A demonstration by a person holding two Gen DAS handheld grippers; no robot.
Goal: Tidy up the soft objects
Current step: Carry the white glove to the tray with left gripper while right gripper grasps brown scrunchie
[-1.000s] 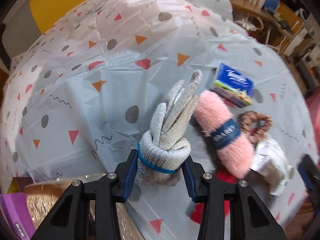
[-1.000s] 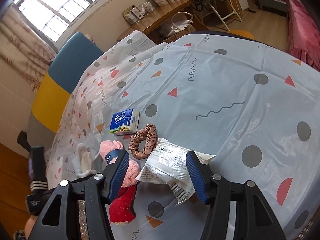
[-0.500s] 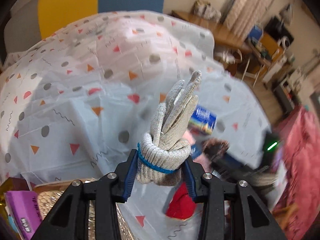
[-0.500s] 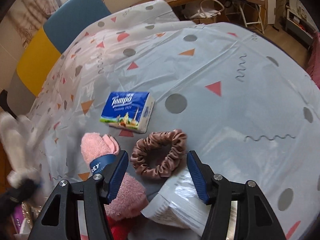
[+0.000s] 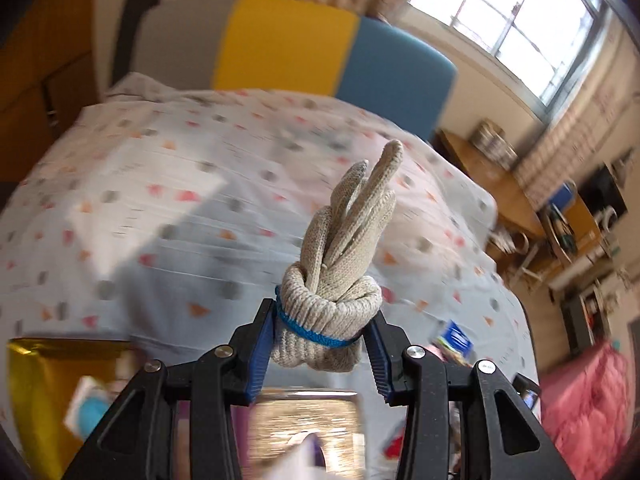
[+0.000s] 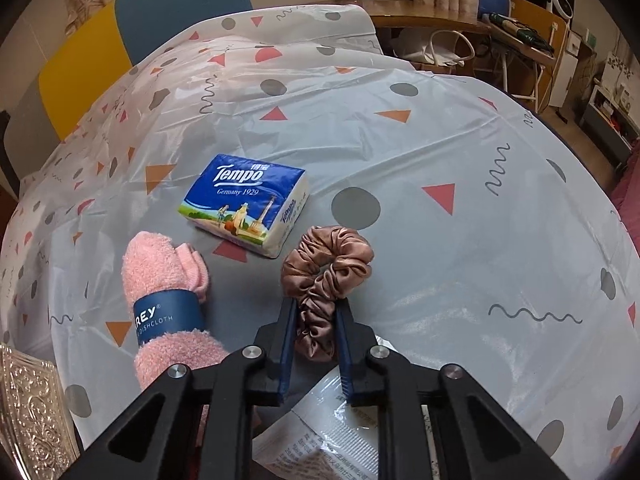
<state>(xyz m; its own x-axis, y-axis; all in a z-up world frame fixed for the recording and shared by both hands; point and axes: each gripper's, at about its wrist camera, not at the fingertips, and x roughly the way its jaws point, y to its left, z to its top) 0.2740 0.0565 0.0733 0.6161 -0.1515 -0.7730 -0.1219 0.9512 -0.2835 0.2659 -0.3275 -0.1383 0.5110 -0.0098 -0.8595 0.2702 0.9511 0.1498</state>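
My left gripper [image 5: 320, 332] is shut on a rolled grey knit glove [image 5: 340, 272] with a blue cuff band and holds it up above the table. My right gripper [image 6: 316, 320] is shut on the near side of a brown satin scrunchie [image 6: 328, 264] that lies on the patterned tablecloth [image 6: 440, 140]. A pink rolled dishcloth [image 6: 168, 304] with a blue paper band lies left of the right gripper. A blue Tempo tissue pack [image 6: 248, 200] lies just beyond the scrunchie.
A clear plastic packet [image 6: 332, 440] lies under the right gripper. An embossed silver box [image 6: 28, 412] is at the lower left. A gold box [image 5: 48, 392] and a glittery box [image 5: 304, 424], blurred, lie below the left gripper. A yellow and blue chair [image 5: 332, 52] stands behind the table.
My left gripper has lifted and swung left with the glove, away from the other items. My right gripper has moved forward and closed on the scrunchie.
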